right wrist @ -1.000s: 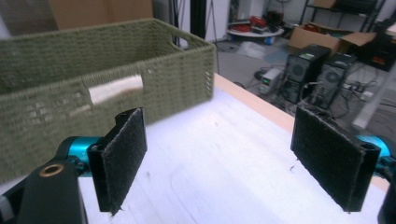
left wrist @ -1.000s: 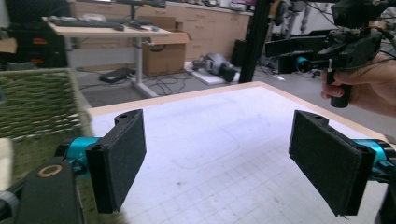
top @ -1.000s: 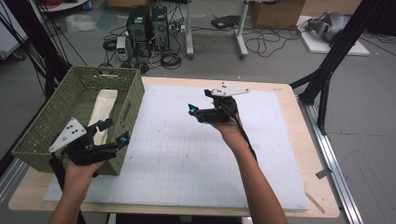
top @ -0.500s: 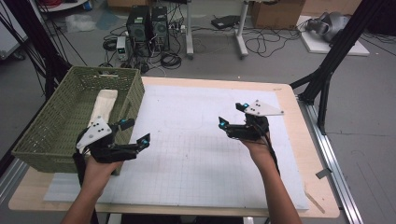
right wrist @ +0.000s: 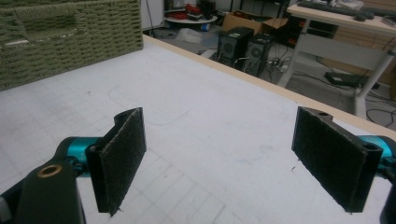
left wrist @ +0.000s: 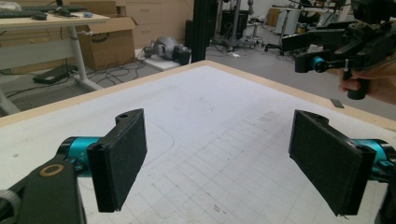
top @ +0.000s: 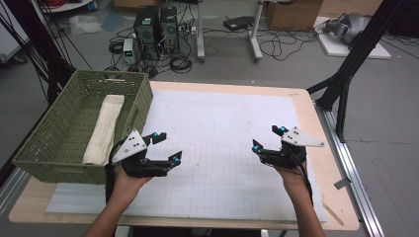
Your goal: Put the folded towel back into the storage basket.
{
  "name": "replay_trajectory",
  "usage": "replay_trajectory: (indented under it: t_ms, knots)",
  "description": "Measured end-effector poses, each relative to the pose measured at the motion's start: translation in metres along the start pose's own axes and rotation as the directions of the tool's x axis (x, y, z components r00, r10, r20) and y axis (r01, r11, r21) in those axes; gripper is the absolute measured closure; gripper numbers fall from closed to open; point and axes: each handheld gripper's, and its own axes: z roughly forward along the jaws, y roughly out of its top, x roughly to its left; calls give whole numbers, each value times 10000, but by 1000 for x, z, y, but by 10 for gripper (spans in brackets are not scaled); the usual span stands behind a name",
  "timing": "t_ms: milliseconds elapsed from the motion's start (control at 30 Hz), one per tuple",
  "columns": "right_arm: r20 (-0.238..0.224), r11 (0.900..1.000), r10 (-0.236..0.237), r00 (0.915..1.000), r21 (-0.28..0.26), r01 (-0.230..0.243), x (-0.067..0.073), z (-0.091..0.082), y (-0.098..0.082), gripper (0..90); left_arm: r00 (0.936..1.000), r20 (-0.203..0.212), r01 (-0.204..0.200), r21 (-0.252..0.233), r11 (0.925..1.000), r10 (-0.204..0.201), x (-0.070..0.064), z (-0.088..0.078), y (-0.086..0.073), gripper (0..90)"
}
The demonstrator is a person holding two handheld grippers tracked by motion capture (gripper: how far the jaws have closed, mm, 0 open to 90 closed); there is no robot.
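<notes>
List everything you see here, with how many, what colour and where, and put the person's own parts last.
Basket: one, green, table's left edge.
Towel: one, cream, folded, inside the basket.
Mat: one, white, gridded, covering the table.
Table: one, light wood.
Computer towers: two, black, on the floor beyond the table.
Box: one, brown cardboard, on the floor, far side.
Left gripper: one, black, open, beside the basket.
Right gripper: one, black, open, above the mat's right side.

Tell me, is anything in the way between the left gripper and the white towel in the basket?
Yes. The green basket's near wall stands between the left gripper and the folded white towel, which lies inside. The gripper would have to go over the rim.
</notes>
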Motion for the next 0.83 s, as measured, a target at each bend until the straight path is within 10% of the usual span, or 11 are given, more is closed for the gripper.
replay_trajectory:
  t_ms: [833]
  knots:
    - [1247,9961,222,9919,820,-326,-6,-28,-60,163,9998,174,76,198,9998,-79,10,26,-35,197]
